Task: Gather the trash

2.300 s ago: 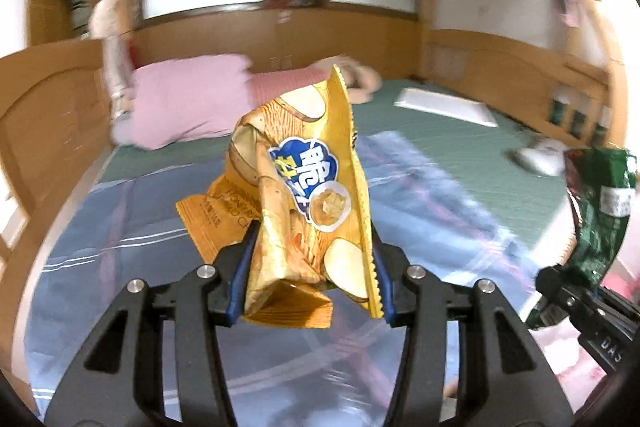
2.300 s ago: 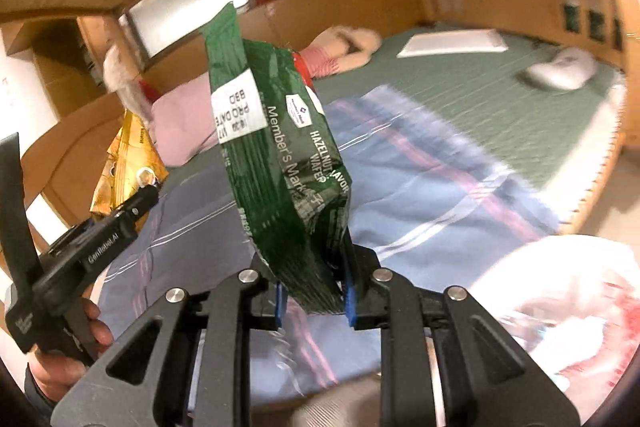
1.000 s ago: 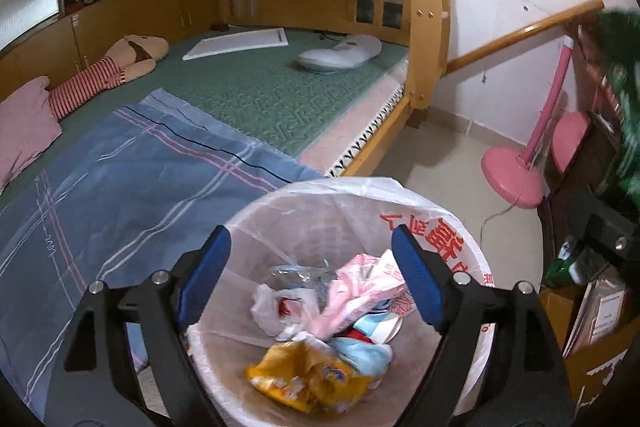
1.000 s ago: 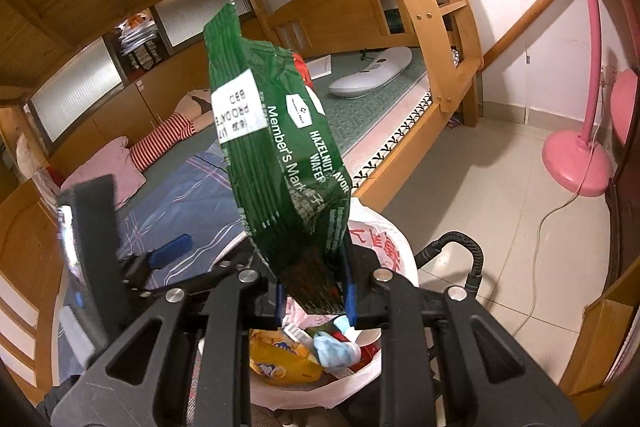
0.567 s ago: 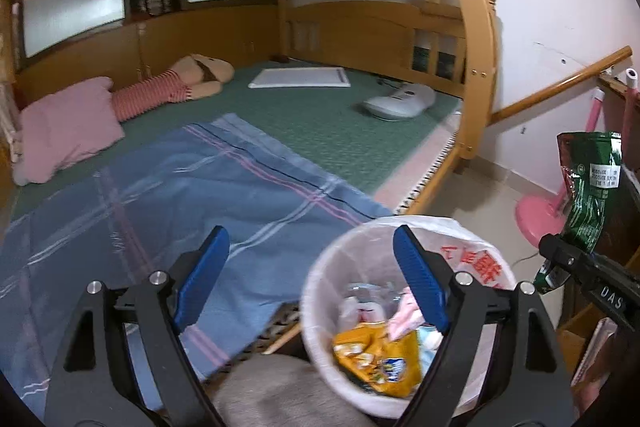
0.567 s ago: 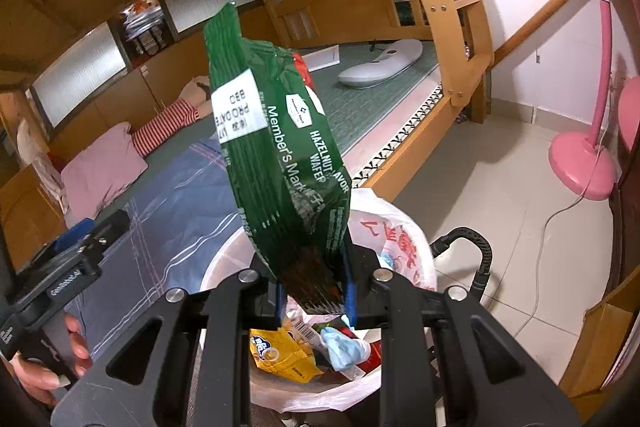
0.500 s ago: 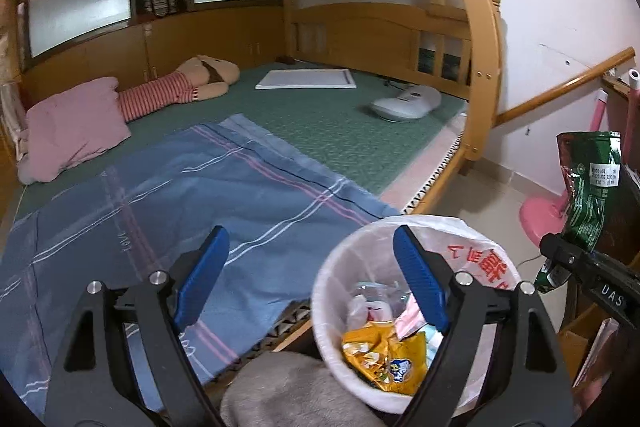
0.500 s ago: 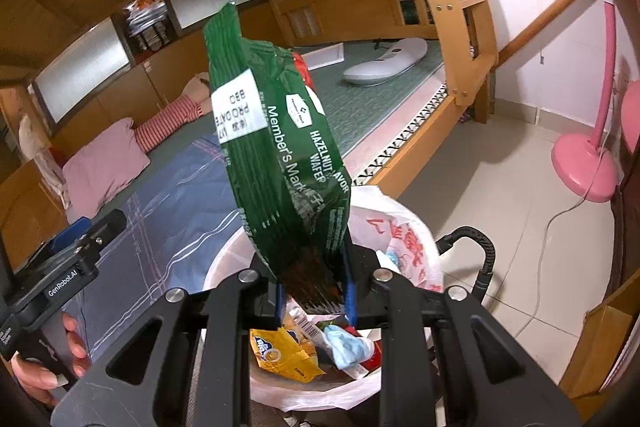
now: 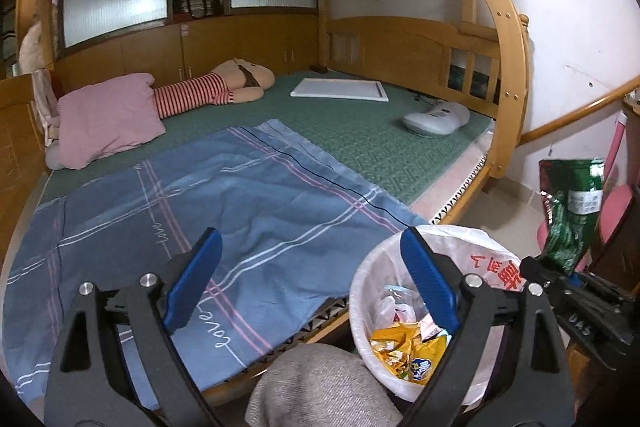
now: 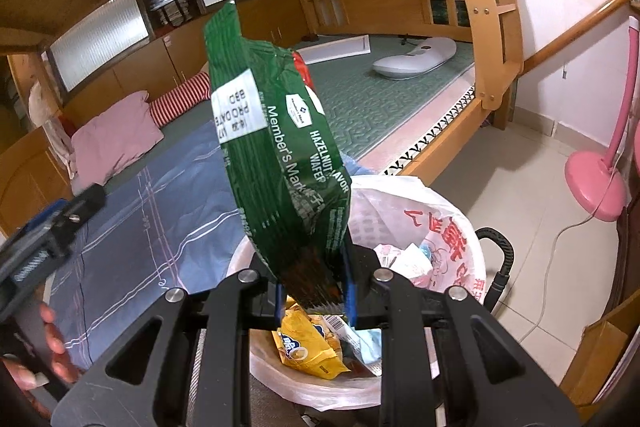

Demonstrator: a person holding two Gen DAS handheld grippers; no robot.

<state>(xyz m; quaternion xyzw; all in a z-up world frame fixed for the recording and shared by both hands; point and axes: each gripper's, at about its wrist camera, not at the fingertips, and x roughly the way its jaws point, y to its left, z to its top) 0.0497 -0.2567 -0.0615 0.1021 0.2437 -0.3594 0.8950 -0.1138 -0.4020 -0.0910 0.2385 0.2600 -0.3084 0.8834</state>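
Note:
My right gripper [image 10: 312, 291] is shut on a green hazelnut wafer bag [image 10: 280, 163] and holds it upright just above the white-lined trash bin [image 10: 460, 223]. The same bag [image 9: 568, 211] shows at the right of the left wrist view. The yellow chip bag [image 10: 308, 347] lies inside the bin among other wrappers; it also shows in the left wrist view [image 9: 408, 351]. My left gripper [image 9: 312, 291] is open and empty, over the bed's edge to the left of the bin [image 9: 368, 279].
The bed carries a blue plaid sheet [image 9: 200, 203], a pink pillow [image 9: 108, 119], a striped doll [image 9: 212, 91], a white board [image 9: 340, 90] and a white device [image 9: 436, 117]. A pink fan base [image 10: 596, 183] stands on the tiled floor. A wooden ladder post [image 10: 492, 27] rises beside the bin.
My left gripper dropped the yellow chip bag into the bin, opened, and drew back left over the bed. My right gripper carried the green bag from above the bed to above the bin.

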